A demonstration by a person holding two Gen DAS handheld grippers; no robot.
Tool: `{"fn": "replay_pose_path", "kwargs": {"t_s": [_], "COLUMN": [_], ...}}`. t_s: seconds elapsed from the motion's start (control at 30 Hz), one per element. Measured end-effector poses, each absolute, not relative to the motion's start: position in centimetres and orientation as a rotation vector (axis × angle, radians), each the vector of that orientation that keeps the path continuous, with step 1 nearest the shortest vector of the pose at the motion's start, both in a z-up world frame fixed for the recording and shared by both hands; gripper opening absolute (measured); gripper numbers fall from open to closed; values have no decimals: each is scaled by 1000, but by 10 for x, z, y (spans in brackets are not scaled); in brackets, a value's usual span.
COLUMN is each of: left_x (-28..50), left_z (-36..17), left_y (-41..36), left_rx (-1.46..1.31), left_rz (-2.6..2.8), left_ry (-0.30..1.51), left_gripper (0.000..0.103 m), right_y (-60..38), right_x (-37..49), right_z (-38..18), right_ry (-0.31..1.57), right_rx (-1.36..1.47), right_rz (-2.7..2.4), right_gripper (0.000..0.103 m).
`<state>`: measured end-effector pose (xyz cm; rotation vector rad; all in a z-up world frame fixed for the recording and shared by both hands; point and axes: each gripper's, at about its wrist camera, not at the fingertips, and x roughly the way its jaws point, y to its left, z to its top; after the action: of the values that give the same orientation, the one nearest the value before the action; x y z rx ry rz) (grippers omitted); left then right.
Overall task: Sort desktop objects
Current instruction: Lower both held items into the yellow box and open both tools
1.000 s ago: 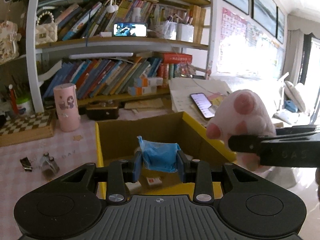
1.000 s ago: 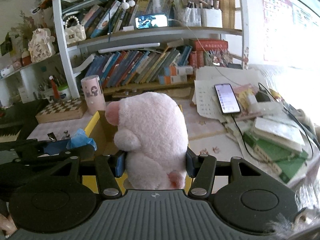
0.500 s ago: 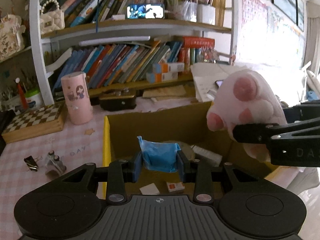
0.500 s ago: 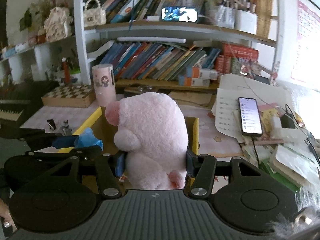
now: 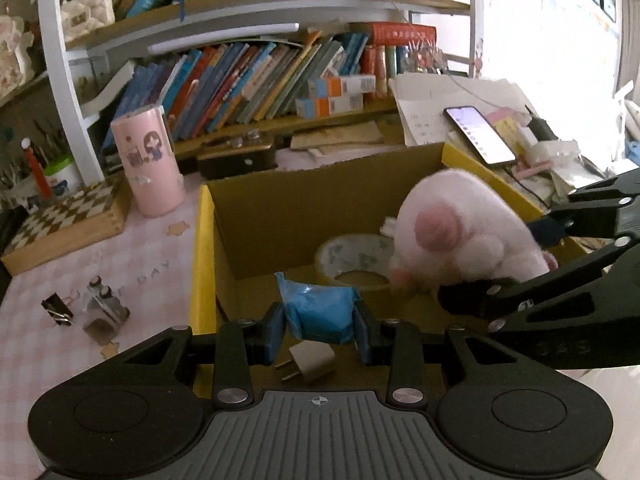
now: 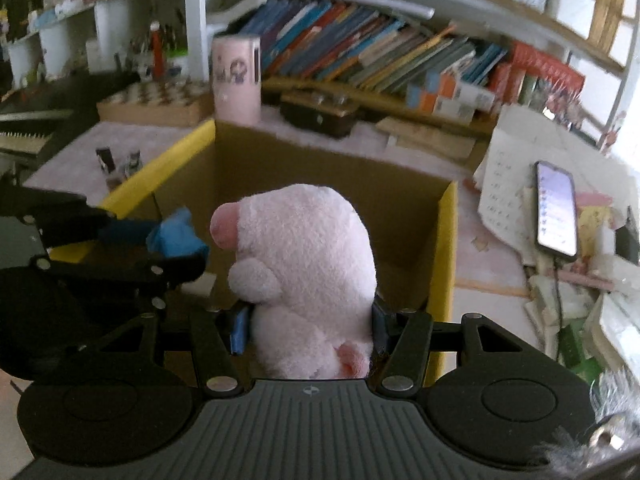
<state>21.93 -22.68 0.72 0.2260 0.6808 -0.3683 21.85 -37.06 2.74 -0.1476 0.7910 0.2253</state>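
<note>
1. A cluttered study desk under a pink checked cloth, backed by white shelving packed with leaning books, fills both wrist views.
2. The left gripper has its blue pads clamped on a crumpled blue packet, jaws narrow, poised over the near left part of an open cardboard box with yellow flaps.
3. The right gripper squeezes a pink plush toy at its lower body, jaws moderately apart around the soft bulk; the toy hangs inside the box mouth, toward the right side.
4. In the left wrist view the plush toy appears low over a roll of patterned tape lying on the box floor, with the right gripper's black arm reaching in from the right edge.
5. A white plug adapter lies on the box floor just beneath the blue packet.
6. Left of the box, on the cloth, sit a black binder clip and a small cluster of metal clips.
7. Farther back stand a pink cylindrical holder and a wooden chessboard box.
8. Right of the box, a lit smartphone rests on loose papers.
</note>
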Motion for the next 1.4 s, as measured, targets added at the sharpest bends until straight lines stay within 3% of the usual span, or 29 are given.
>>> {"fn": "replay_pose_path", "kwargs": {"t_s": [0.37, 0.43, 0.57, 0.97, 1.4], "left_x": [215, 212, 203, 161, 124], "left_z": [8, 10, 19, 49, 45], "left_y": [-225, -223, -214, -194, -145], "left_rx": [231, 231, 206, 135, 87], "left_rz": [-380, -369, -321, -332, -301], "left_ry": [674, 665, 606, 493, 528], "left_gripper": [38, 43, 65, 86, 87], "right_y": [-373, -374, -378, -381, -371], "right_x": [223, 221, 214, 164, 102], "right_z": [20, 21, 26, 61, 59], "right_ry": [840, 838, 817, 624, 600], "right_rx": [-128, -111, -77, 0, 114], "right_rz": [215, 212, 187, 61, -78], "right_gripper": [57, 57, 63, 72, 75]}}
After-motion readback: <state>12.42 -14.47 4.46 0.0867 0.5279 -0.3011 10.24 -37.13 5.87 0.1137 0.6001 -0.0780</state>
